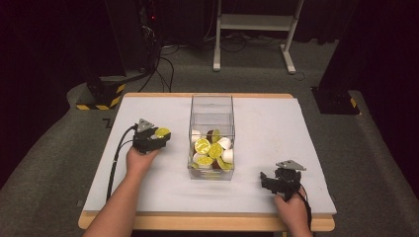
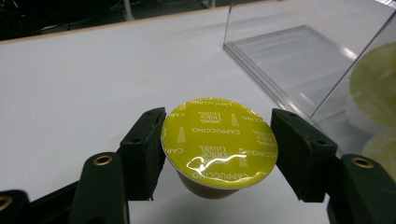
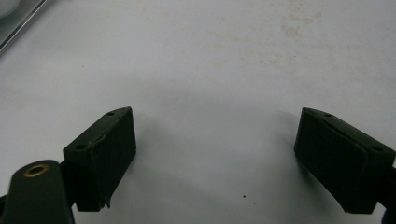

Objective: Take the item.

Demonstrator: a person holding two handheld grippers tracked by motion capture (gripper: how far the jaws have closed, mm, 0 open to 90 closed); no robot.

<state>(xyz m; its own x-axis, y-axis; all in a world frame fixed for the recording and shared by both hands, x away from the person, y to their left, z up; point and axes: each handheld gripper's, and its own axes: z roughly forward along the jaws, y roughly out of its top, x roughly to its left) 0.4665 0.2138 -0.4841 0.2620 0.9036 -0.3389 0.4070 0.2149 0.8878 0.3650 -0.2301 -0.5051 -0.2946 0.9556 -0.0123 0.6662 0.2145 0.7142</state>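
High view: left tongs (image 1: 157,137) sit left of center, clamped on a yellow capsule (image 1: 162,132); the clear box (image 1: 212,106) w/ more capsules lies to their right, so the left hand is the nearer one. Right tongs (image 1: 271,179) rest at lower right on the tabletop (image 1: 267,123).

Left gripper view: capsule (image 2: 219,140) sits between the jaws, foil lid up, reading "Nescafé Dolce Gusto" & "CAPPUCCINO"; box wall at upper right.

Right gripper view: jaws wide apart, nothing between, just bare tabletop.

Overhead light brightens the white table (image 1: 267,128) while the surrounding room stays dark. Glare streaks the capsule's yellow foil lid (image 2: 219,137). Soft shadows pool beneath the right tool (image 3: 215,158).
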